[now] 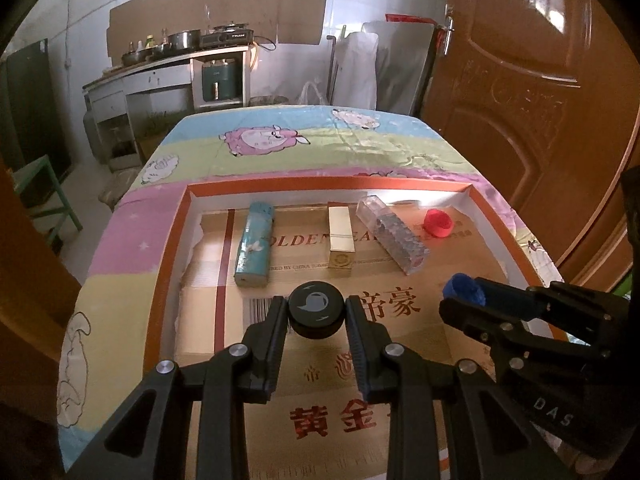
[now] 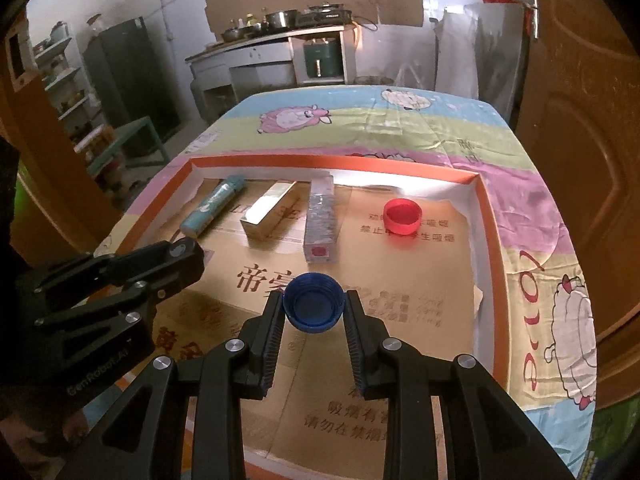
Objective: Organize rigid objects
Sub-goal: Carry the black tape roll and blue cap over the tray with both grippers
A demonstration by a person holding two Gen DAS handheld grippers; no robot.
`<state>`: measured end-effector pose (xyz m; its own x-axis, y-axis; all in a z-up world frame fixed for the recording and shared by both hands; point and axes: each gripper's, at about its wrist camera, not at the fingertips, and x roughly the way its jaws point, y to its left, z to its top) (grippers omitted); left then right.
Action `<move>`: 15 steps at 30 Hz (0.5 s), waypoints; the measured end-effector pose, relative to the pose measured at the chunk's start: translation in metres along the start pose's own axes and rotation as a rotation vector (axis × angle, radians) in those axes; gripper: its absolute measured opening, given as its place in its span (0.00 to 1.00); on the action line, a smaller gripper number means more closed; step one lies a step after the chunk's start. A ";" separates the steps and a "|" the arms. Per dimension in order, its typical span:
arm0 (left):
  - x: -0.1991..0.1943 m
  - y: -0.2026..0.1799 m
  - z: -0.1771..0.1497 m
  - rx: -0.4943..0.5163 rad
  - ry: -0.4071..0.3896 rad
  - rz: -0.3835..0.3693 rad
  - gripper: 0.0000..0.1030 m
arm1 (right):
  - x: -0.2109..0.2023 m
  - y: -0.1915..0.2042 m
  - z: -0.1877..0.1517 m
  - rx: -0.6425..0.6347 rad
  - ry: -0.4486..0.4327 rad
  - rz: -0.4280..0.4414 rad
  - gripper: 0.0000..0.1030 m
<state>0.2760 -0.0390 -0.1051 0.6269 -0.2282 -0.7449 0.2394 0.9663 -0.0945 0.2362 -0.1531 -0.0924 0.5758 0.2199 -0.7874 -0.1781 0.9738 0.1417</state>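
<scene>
A shallow cardboard tray [image 1: 168, 248] with an orange rim lies on the tabletop, which has a sheep-print cloth [image 1: 360, 148]. At its far side 3 long things lie in a row: a teal lighter [image 1: 254, 248], a glossy gold box [image 1: 341, 242] and a clear ribbed plastic case [image 1: 394, 240]. A round red cap [image 2: 402, 216] lies right of them, open side up. The left claw [image 1: 316, 312] pinches a round black lid [image 1: 317, 309]. The right claw [image 2: 314, 306] pinches a ridged blue cap [image 2: 314, 302], hollow side up, over the near part of the tray.
</scene>
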 end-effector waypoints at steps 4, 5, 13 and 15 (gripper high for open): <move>0.006 0.001 0.000 -0.001 0.011 0.004 0.29 | 0.005 -0.001 0.001 -0.001 0.007 -0.004 0.29; 0.008 0.001 0.000 0.000 0.014 0.006 0.29 | 0.006 -0.001 0.001 -0.001 0.008 -0.004 0.29; 0.019 0.002 -0.001 0.009 0.034 0.019 0.29 | 0.014 -0.004 0.001 -0.006 0.022 -0.017 0.29; 0.021 0.002 -0.002 0.010 0.037 0.019 0.29 | 0.015 -0.004 0.000 -0.005 0.026 -0.019 0.29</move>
<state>0.2885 -0.0415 -0.1226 0.6033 -0.2054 -0.7706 0.2354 0.9691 -0.0740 0.2460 -0.1537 -0.1049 0.5582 0.1994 -0.8054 -0.1714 0.9775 0.1231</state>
